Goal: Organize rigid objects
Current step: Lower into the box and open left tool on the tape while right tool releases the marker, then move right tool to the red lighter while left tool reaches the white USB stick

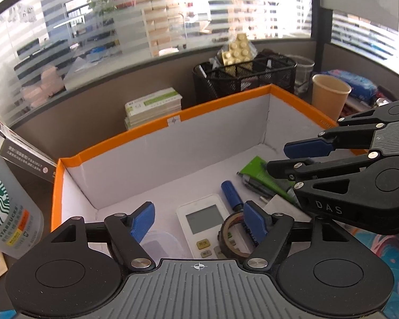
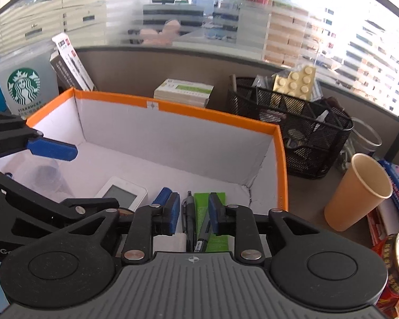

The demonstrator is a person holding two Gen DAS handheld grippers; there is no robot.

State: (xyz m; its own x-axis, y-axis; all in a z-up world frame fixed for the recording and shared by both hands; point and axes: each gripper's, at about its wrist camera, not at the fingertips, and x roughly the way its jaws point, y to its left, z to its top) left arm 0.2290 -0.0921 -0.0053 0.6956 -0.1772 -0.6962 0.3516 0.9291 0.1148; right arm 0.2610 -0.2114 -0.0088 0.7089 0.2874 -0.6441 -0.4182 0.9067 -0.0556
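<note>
Over the orange-rimmed box [image 1: 279, 90], the left gripper [image 1: 199, 220] gapes empty above a remote [image 1: 199, 220], while the right gripper [image 2: 192, 212] stands slightly parted, gripping nothing, over 2 pens [image 2: 190, 212].

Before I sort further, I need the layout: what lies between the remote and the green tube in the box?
A blue marker and grey pens, clearest in the left wrist view.
</note>
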